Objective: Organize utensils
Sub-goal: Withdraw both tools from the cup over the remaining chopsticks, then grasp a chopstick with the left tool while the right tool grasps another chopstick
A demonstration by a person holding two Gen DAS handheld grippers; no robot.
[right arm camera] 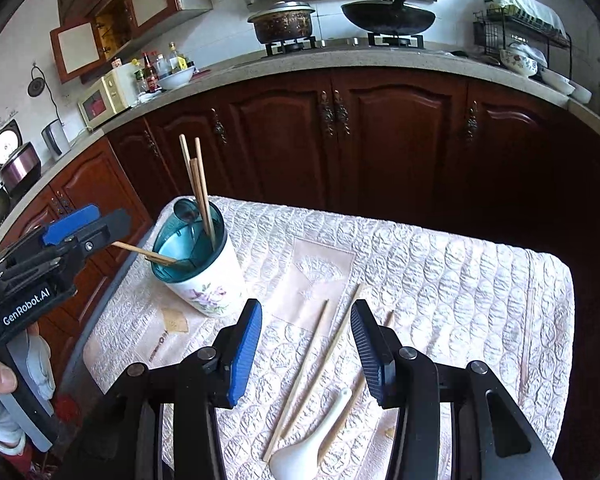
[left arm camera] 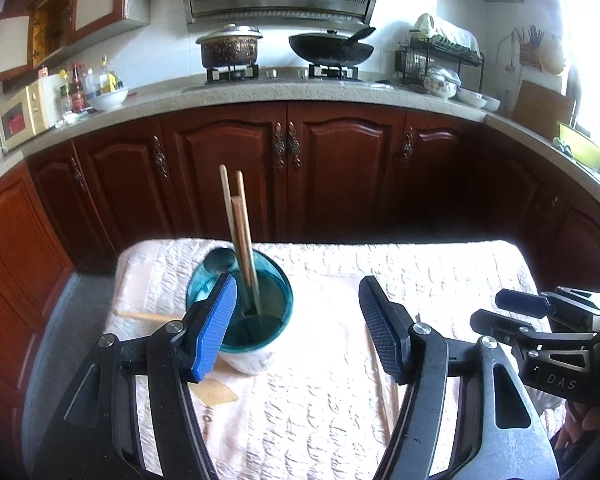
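Observation:
A white floral utensil holder (right arm camera: 208,280) with a teal insert (left arm camera: 260,304) stands on the quilted table and holds several upright chopsticks (left arm camera: 240,232) and a dark spoon (right arm camera: 186,212). One chopstick (right arm camera: 140,253) leans flat across its rim. My left gripper (left arm camera: 296,308) is open, its blue pad at the holder's rim; it also shows in the right wrist view (right arm camera: 88,222). My right gripper (right arm camera: 306,328) is open above loose chopsticks (right arm camera: 320,360) and a white ceramic spoon (right arm camera: 308,452) lying on the cloth.
The pale quilted cloth (right arm camera: 440,272) covers the small table. Another chopstick (right arm camera: 526,344) lies near its right edge. Dark wood cabinets (left arm camera: 300,168) and a counter with pot (left arm camera: 230,46) and wok (left arm camera: 332,48) stand behind.

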